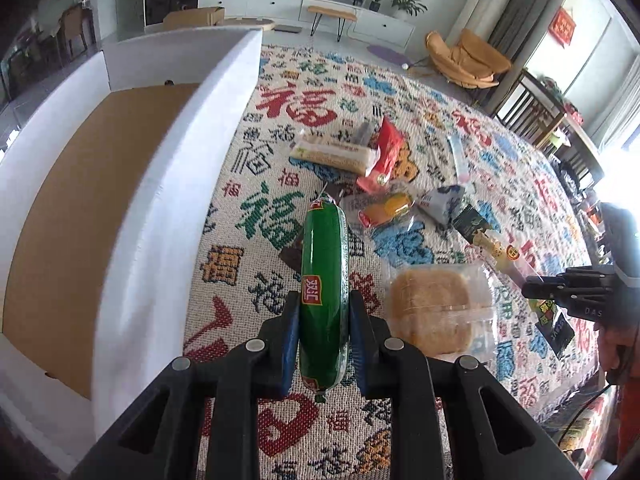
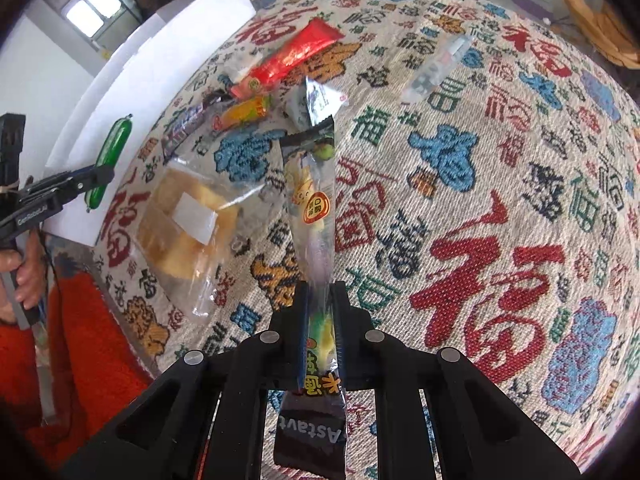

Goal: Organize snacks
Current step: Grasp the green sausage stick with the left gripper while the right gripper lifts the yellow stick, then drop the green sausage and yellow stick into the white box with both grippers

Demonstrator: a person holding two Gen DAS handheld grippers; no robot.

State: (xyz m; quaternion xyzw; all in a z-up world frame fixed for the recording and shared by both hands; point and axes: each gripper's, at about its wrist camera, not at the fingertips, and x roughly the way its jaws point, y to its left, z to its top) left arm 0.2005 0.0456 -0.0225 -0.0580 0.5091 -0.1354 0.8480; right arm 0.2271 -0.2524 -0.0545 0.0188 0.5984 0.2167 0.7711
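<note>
Both sets of jaws are clamped on snacks. Off to the left stands the big white box (image 1: 152,208), its cardboard-brown floor bare where it shows. Beside it spreads the patterned cloth (image 1: 400,92), strewn with the loose snacks.

Held up between the pads of the left gripper (image 1: 325,322) is the green sausage (image 1: 323,280), gripped around its lower half, its far end reaching out over the cloth just beside the box wall. The right gripper (image 2: 320,320) is pinched tight on the long dark snack packet (image 2: 314,208), which sticks up and forward between the pads, with its printed end hanging back below them.

On the cloth between the two tools lies the clear-wrapped cake (image 1: 430,312). Farther off sit a pale cracker pack (image 1: 334,152), a red packet (image 1: 384,152), an orange snack in clear wrap (image 1: 386,208), and a small grey-blue pouch (image 1: 444,200), clustered near one another.
</note>
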